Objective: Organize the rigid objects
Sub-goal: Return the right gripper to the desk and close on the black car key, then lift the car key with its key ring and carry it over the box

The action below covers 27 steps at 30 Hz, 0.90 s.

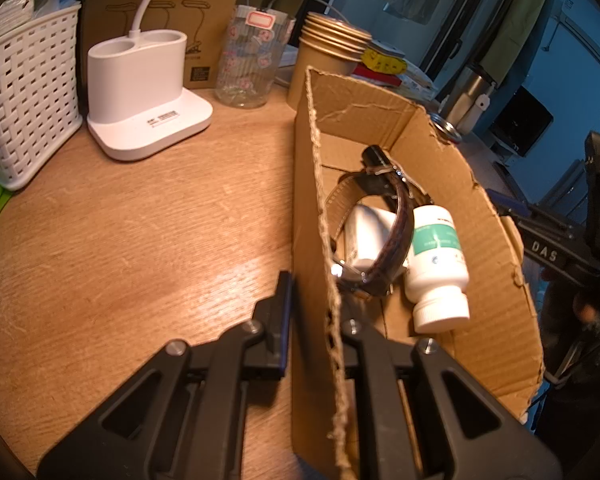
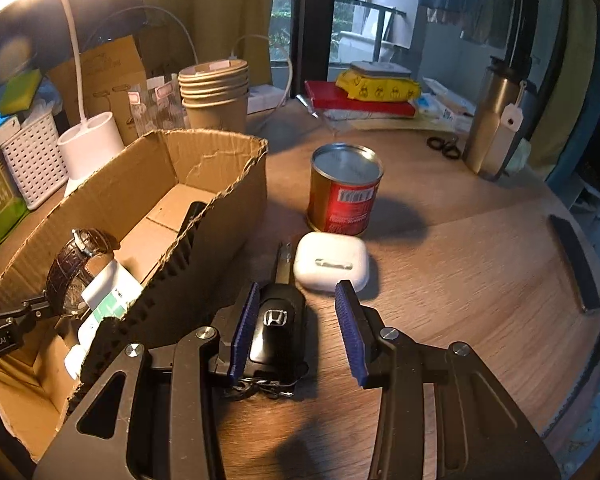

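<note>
The left tongs (image 1: 314, 316) pinch the cardboard box (image 1: 440, 152) wall. The right tongs (image 2: 300, 332) stand open around the car key (image 2: 274, 328) on the surface (image 2: 440, 280).

box wall (image 2: 204, 220) blocks left | can (image 2: 345, 192), earbud case (image 2: 331, 266) ahead | right tabletop (image 2: 480, 280) free

Your left camera sits just behind the left tongs (image 1: 314, 312) and looks forward and down. It is very close to the near wall of the cardboard box (image 1: 440, 184), so you look along that wall, into the box and over the desk (image 1: 140, 240).

Your right camera sits just behind the right tongs (image 2: 300, 332). It looks forward and down too, low over the desk (image 2: 460, 260), with the box (image 2: 228, 184) on its left.

Both views share the box, the paper cups (image 1: 332, 40) (image 2: 214, 88) and the white lamp base (image 1: 140, 92) (image 2: 90, 144).
</note>
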Motion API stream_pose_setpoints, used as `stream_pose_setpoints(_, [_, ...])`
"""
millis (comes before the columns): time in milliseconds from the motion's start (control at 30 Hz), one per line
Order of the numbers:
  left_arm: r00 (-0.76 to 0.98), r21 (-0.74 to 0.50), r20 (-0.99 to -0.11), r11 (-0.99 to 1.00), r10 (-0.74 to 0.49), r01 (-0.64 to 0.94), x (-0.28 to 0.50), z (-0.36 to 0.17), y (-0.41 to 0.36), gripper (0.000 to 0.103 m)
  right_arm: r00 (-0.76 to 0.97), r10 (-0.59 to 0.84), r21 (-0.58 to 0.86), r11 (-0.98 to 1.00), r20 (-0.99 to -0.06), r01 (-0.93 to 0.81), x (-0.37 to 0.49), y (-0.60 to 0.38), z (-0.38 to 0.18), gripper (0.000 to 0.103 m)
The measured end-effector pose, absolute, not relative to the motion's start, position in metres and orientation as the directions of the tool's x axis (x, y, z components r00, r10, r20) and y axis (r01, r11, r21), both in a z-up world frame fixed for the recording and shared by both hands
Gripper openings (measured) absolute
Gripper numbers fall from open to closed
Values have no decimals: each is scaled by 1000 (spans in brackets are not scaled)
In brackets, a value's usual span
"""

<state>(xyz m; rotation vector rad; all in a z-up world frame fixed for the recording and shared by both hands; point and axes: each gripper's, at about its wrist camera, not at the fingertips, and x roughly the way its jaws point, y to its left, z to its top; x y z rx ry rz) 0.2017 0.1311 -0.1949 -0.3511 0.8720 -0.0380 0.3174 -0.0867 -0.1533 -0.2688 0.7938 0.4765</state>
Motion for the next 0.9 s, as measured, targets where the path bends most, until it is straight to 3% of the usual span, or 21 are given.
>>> stream_pose_setpoints(900, [647, -317, -743, 942, -175, -110, 202, -195, 131, 10, 523, 339, 29, 858, -782, -513, 322, -84, -181, 40])
